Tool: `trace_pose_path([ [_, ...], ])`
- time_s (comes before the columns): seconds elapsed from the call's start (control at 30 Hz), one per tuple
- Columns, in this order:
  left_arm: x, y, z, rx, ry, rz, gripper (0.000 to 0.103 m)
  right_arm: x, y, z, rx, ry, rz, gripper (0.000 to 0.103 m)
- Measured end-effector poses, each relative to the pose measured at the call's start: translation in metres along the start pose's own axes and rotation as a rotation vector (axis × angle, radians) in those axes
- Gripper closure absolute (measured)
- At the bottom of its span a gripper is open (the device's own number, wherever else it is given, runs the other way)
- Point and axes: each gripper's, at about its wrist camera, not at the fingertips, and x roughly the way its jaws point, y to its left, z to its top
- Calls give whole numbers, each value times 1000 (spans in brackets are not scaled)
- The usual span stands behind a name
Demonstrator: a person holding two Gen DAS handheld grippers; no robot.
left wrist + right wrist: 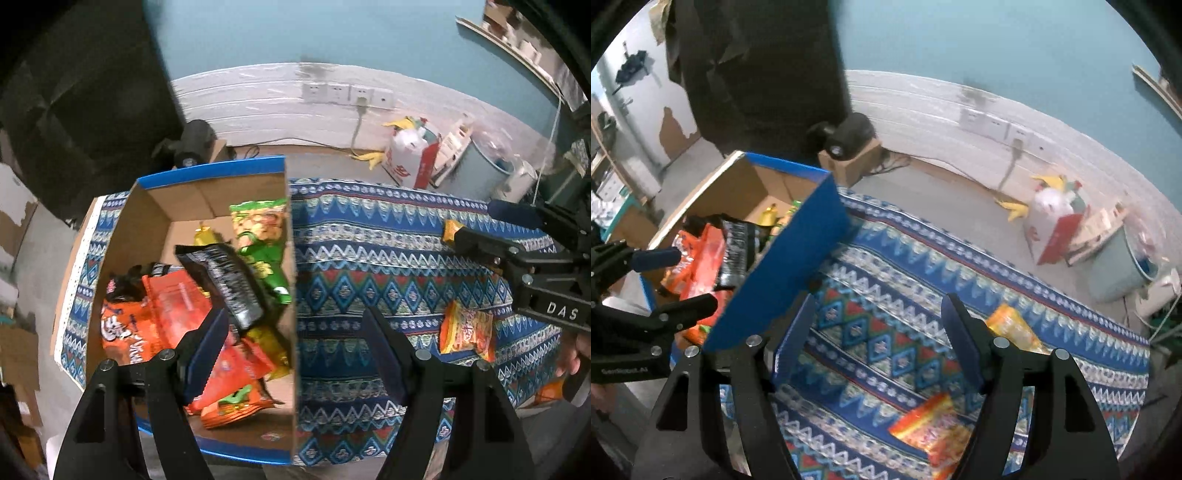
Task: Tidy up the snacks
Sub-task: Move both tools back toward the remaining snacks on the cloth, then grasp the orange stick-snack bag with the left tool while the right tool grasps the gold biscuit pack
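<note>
A blue-edged cardboard box [207, 173] stands on the patterned tablecloth [369, 258] and holds several snack bags: orange ones [129, 332], a green one [262, 240] and a black one [229, 280] on top. My left gripper [295, 332] is open and empty, straddling the box's right wall above the black bag. My right gripper [879, 332] is open and empty over the cloth beside the box [790, 266]. An orange-yellow snack bag [934, 424] lies near its right finger; another [1012, 325] lies farther back. Both show in the left wrist view [467, 330], one mostly hidden [448, 230].
The table's far edge drops to a grey floor. Beyond stand a white and red bag [410, 155], a teal bin [491, 162], a small cardboard box with a black object on it [849, 155], and wall sockets [347, 94].
</note>
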Motion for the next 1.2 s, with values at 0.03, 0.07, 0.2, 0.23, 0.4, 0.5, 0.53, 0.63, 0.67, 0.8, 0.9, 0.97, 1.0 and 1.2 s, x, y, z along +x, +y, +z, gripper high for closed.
trace_pose_path([
  [0.03, 2, -6, 0, 12, 3, 0, 27, -1, -4, -2, 6, 0, -3, 31],
  [0.07, 3, -11, 1, 20, 5, 0, 27, -3, -10, -5, 16, 1, -8, 31],
  [0.2, 12, -29, 2, 61, 21, 11, 26, -7, -32, -16, 45, 1, -33, 29],
  [0.23, 14, -34, 2, 68, 26, 13, 26, -8, -36, -17, 50, 1, -38, 27],
  [0.4, 23, -54, 4, 100, 37, 16, 26, -9, -64, -32, 84, 6, -78, 25],
  [0.5, 30, -68, 6, 122, 51, 3, 26, -7, -79, -39, 109, 19, -96, 25],
  [0.53, 34, -74, 6, 135, 54, -1, 26, -7, -85, -42, 119, 25, -102, 25],
  [0.63, 44, -87, 9, 166, 68, 2, 26, -3, -102, -49, 140, 46, -125, 24],
  [0.67, 48, -91, 10, 176, 73, 0, 26, -2, -107, -52, 144, 52, -133, 24],
  [0.8, 62, -104, 12, 205, 90, 1, 26, 8, -131, -61, 153, 90, -180, 23],
  [0.9, 72, -110, 13, 214, 105, -11, 26, 18, -150, -68, 166, 121, -206, 23],
  [0.97, 81, -115, 15, 222, 114, -10, 26, 25, -159, -72, 170, 141, -219, 23],
  [1.0, 85, -117, 16, 224, 118, -11, 26, 29, -164, -74, 171, 154, -224, 23],
  [1.2, 112, -132, 19, 237, 160, -25, 26, 61, -185, -86, 170, 219, -220, 23],
])
